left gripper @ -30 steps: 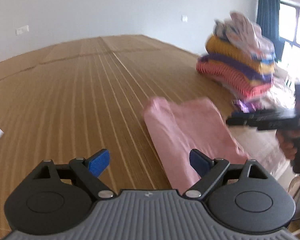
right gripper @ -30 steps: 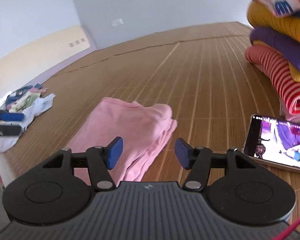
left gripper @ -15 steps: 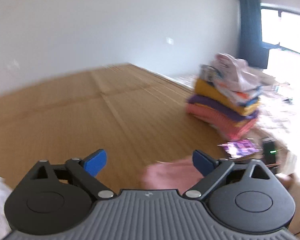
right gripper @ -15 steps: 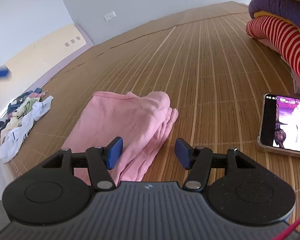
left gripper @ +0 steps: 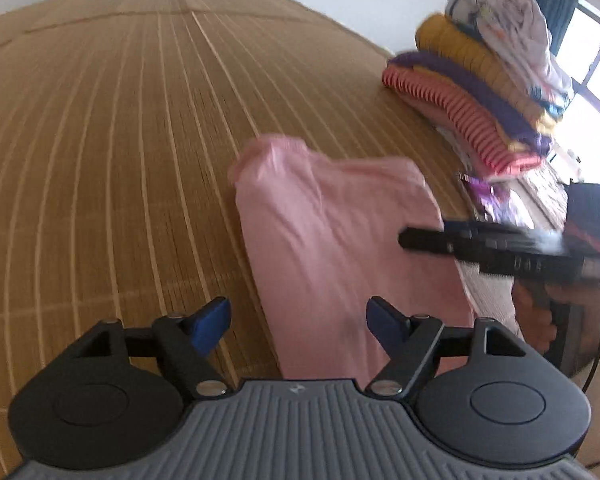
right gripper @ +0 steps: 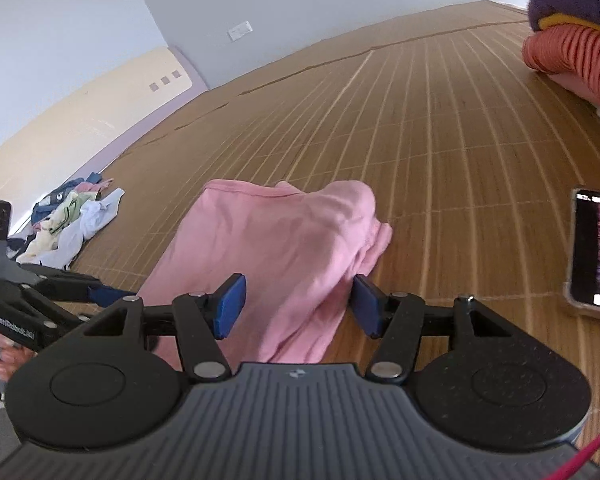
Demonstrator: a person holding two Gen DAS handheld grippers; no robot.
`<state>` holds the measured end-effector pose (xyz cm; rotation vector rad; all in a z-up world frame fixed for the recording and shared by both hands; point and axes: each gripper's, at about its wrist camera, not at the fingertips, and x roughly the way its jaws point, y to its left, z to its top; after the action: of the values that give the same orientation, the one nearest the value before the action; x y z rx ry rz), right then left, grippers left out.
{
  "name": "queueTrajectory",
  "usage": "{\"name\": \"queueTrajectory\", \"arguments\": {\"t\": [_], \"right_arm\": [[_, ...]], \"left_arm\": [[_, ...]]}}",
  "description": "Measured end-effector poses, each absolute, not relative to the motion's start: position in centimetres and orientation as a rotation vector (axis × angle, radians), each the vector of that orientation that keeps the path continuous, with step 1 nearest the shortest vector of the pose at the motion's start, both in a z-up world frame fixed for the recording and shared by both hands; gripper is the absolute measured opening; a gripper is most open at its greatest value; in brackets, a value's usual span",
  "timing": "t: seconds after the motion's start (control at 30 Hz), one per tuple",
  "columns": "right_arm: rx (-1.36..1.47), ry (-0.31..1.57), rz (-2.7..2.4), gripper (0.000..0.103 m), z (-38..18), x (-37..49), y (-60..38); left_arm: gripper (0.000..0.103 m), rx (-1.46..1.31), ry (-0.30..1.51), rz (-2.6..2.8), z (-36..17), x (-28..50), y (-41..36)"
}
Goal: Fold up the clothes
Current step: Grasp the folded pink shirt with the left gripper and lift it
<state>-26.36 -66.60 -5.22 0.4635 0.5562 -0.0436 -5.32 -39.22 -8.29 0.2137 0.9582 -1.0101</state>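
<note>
A pink garment (left gripper: 340,240) lies folded in a long strip on the bamboo mat (left gripper: 100,140); it also shows in the right wrist view (right gripper: 276,248). My left gripper (left gripper: 298,322) is open and empty, just above the garment's near end. My right gripper (right gripper: 296,306) is open and empty, its blue pads on either side of the garment's near end, above the cloth. The right gripper also shows from the side in the left wrist view (left gripper: 480,246), and the left gripper shows at the left edge of the right wrist view (right gripper: 40,300).
A stack of folded clothes (left gripper: 488,80) stands at the right, striped red at the bottom, also in the right wrist view (right gripper: 572,40). A phone (right gripper: 598,254) with a lit screen lies right of the garment. A heap of unfolded clothes (right gripper: 68,220) lies at the far left.
My left gripper swung up and away, then came back down over the pink garment's near end. My right gripper moved forward and lower toward the garment. Both stayed open.
</note>
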Motion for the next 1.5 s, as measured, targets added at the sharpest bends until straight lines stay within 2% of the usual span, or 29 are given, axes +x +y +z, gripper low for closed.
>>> {"name": "queueTrajectory", "arguments": {"t": [0.07,0.13,0.2,0.27,0.37,0.4,0.77,1.07,1.3,1.5], "right_arm": [[0.438,0.554,-0.051,0.056,-5.3,-26.1,-66.2],[0.442,0.542,-0.033,0.036,-5.6,-26.1,-65.7],[0.441,0.535,-0.004,0.027,-6.0,-25.9,-65.1],[0.441,0.519,0.015,0.022,-6.1,-25.8,-64.7],[0.446,0.471,0.039,0.018,-4.9,-26.3,-64.6],[0.454,0.446,0.053,0.018,-4.1,-26.5,-64.7],[0.256,0.141,0.053,0.018,10.1,-31.6,-68.0],[0.059,0.003,-0.112,0.018,19.9,-39.3,-76.0],[0.060,0.023,-0.189,0.018,24.4,-40.2,-85.4],[0.118,0.111,-0.247,0.018,23.8,-36.5,-92.4]], "left_arm": [[0.069,0.183,0.959,-1.026,-9.0,-5.2,-39.2],[0.067,0.154,0.940,-1.037,-9.5,-5.2,-39.0],[0.047,0.118,0.930,-1.051,-9.8,-5.1,-39.2],[0.041,0.107,0.921,-1.057,-10.0,-5.2,-39.3],[0.021,0.100,0.899,-1.049,-9.2,-5.5,-38.5],[0.017,0.076,0.896,-1.051,-8.6,-5.4,-37.9],[0.015,0.105,0.591,-1.110,5.7,-9.9,-39.0],[0.016,0.163,0.382,-1.257,15.0,-15.9,-49.6],[0.016,0.167,0.328,-1.328,18.6,-17.4,-60.1],[0.016,0.153,0.372,-1.308,17.6,-15.9,-68.0]]}}
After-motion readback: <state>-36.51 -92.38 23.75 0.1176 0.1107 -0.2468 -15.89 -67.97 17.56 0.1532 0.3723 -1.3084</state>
